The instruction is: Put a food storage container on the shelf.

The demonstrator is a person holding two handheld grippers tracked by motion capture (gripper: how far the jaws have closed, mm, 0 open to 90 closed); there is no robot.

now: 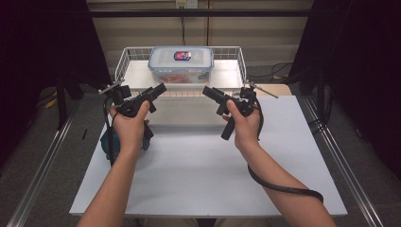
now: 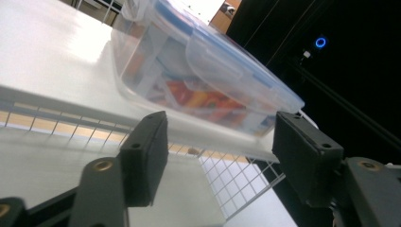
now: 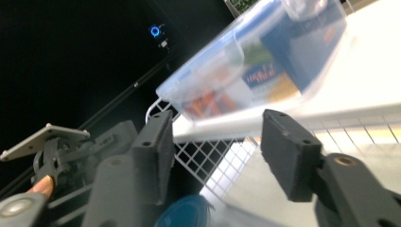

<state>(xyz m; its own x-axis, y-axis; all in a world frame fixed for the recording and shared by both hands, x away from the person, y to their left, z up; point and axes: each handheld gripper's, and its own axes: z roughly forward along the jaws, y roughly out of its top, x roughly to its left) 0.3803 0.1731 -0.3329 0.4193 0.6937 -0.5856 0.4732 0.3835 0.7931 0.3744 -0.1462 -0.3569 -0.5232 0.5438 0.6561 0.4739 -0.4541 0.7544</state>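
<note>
At upper centre of the high view, a clear lidded food container [image 1: 181, 64] sits in a white wire basket [image 1: 120, 63]; below it, left gripper [image 1: 160, 90] and right gripper [image 1: 208, 91] stand part-open, holding nothing.

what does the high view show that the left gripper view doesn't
High view alone: both forearms, the left claw and right claw held apart in front of the wire basket, the whole white table, and a red label on the container's lid. Left gripper view alone: the container's side latch and colourful contents up close, framed by open jaws. Both: the clear blue-lidded container in the basket.
</note>
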